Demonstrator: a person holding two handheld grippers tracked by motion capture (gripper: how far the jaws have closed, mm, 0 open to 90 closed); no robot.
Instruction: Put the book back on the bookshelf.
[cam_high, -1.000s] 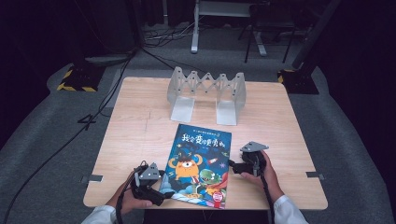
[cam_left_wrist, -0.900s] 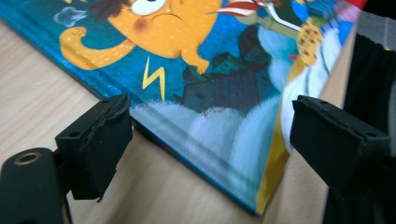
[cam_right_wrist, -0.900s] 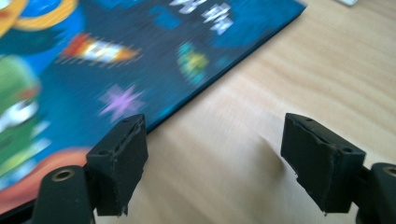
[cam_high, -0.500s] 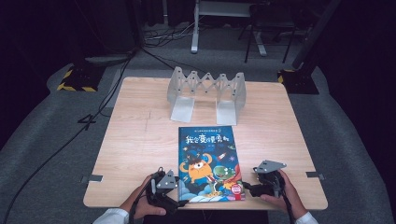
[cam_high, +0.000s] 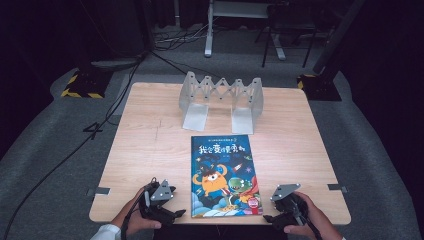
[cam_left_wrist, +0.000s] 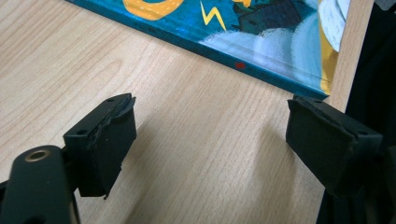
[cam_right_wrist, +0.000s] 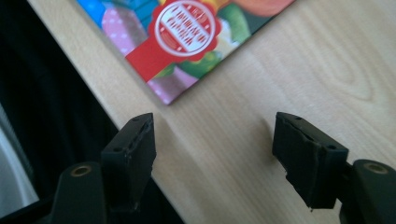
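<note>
A children's picture book (cam_high: 222, 175) with a blue cover and an orange monster lies flat on the wooden table (cam_high: 150, 150), its lower edge near the table's front edge. My left gripper (cam_high: 176, 213) rests at the book's lower left corner. It stands open with bare table between its pads (cam_left_wrist: 210, 135), and the book's spine edge (cam_left_wrist: 224, 28) is just ahead. My right gripper (cam_high: 268, 218) sits at the lower right corner. Its jaws have just been closing a little but stand open (cam_right_wrist: 215, 149) with nothing between them, and the book's corner (cam_right_wrist: 187, 32) is just beyond.
A grey accordion-style book rack (cam_high: 222, 97) stands at the back middle of the table. The front table edge (cam_right_wrist: 140, 154) runs right under my right gripper. Cables (cam_high: 100, 130) trail over the grey floor at the left.
The right hand has drawn away from the book's right side toward the front right corner. The book has shifted a little and lies squarer to the table. The left hand has stayed near the lower left corner.
</note>
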